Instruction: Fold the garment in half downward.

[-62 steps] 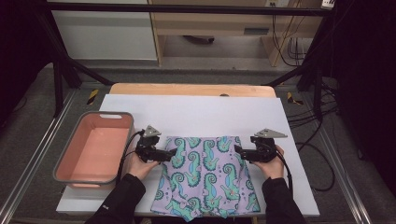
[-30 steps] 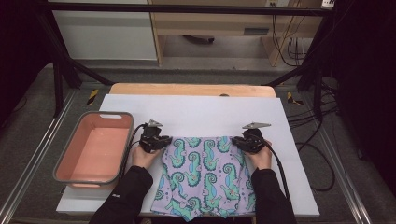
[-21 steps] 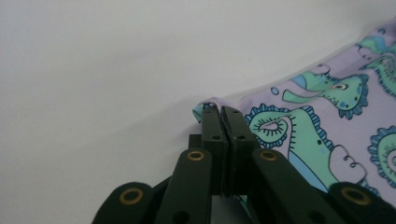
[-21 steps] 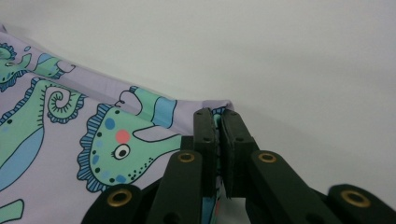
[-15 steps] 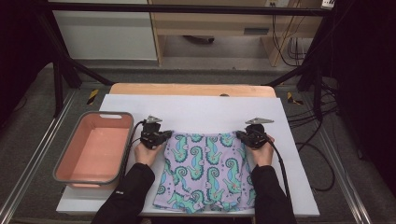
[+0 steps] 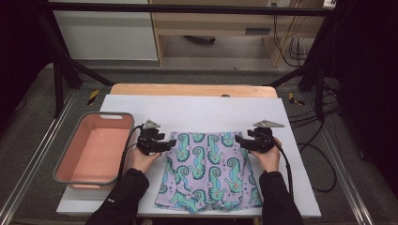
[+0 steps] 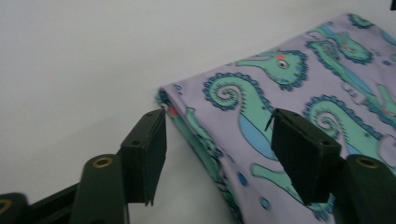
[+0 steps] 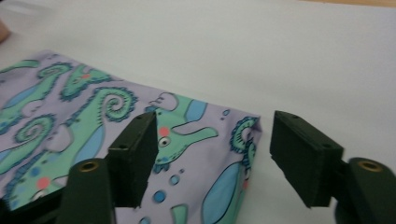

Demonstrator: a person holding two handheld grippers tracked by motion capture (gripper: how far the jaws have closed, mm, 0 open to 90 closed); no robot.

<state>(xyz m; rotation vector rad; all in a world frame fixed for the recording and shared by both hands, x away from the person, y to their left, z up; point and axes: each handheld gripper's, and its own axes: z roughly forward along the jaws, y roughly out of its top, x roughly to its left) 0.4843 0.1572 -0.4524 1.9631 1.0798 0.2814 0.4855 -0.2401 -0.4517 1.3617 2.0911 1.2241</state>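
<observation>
shorts (image 6: 209,173): hem cut at frame bottom, high view | forearms: cut at bottom edge | tub (image 6: 63,174): near wall hides floor edge

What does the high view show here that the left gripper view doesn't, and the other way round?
High view alone: the pink tub left of the white sheet, the person's left gripper and right gripper at the two far corners of the seahorse-print shorts, and the cables.

Left gripper view alone: the folded corner of the shorts up close, with that gripper's jaws apart, having just been opening, pads clear of the cloth.

Both: the shorts lying on the white sheet.
</observation>
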